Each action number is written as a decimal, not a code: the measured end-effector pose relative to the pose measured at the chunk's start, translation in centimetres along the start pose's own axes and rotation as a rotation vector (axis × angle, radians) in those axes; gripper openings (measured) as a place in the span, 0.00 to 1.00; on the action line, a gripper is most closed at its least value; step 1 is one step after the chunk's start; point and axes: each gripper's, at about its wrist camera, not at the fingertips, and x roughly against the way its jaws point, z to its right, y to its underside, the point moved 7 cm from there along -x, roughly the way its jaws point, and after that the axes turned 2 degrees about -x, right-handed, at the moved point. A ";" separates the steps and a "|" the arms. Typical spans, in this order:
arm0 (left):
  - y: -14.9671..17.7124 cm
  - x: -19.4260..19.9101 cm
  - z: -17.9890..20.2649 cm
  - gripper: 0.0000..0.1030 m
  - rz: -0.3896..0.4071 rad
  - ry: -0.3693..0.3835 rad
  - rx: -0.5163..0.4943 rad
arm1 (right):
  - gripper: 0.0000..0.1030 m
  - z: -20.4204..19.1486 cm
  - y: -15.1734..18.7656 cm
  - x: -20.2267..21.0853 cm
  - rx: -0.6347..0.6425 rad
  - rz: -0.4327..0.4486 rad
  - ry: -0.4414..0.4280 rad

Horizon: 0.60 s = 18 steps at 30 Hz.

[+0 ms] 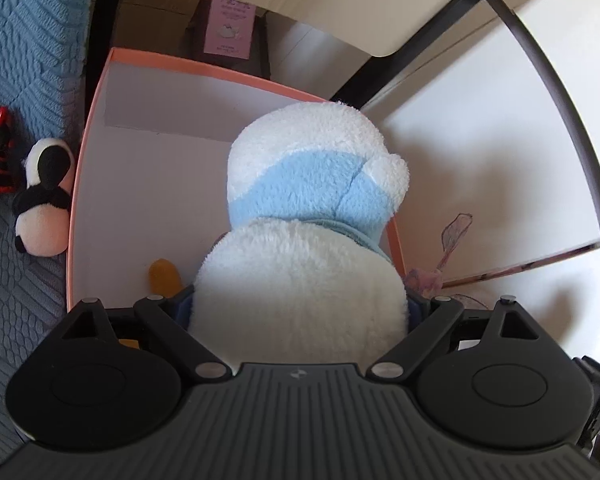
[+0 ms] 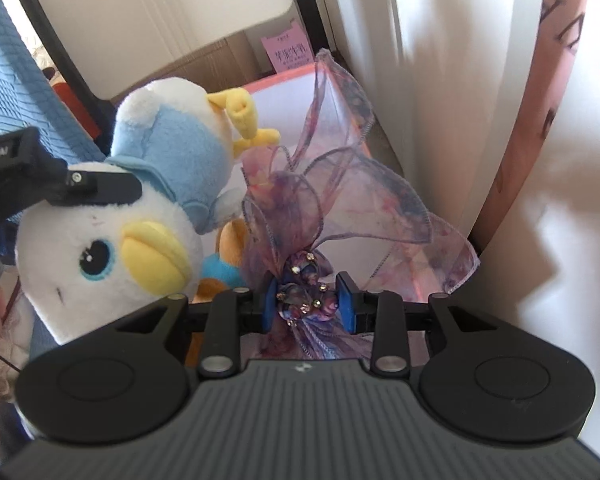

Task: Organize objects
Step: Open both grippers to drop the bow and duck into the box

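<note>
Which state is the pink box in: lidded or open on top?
Open on top: the pink box shows its bare white inside, with no lid across it.

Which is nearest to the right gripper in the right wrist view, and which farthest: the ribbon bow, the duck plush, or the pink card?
1. Ribbon bow, between the right gripper pads.
2. Duck plush, to the left, held by the other gripper.
3. Pink card, behind the box, top centre.
</note>
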 end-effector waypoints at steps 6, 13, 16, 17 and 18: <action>-0.2 1.8 -0.2 0.92 0.027 -0.027 -0.039 | 0.88 -1.7 -1.8 2.6 0.042 0.070 -0.005; -0.2 7.2 0.7 0.93 0.131 0.028 -0.123 | 0.88 -5.2 -2.2 5.7 0.048 0.127 -0.049; 0.0 9.6 0.6 0.93 0.185 0.042 -0.146 | 0.88 -5.6 -1.9 8.3 0.069 0.152 -0.067; 0.1 10.3 0.3 0.93 0.196 0.042 -0.149 | 0.88 -6.3 -1.8 8.8 0.076 0.159 -0.072; 0.4 11.0 0.1 0.93 0.206 0.043 -0.154 | 0.89 -6.8 -1.8 9.1 0.082 0.164 -0.079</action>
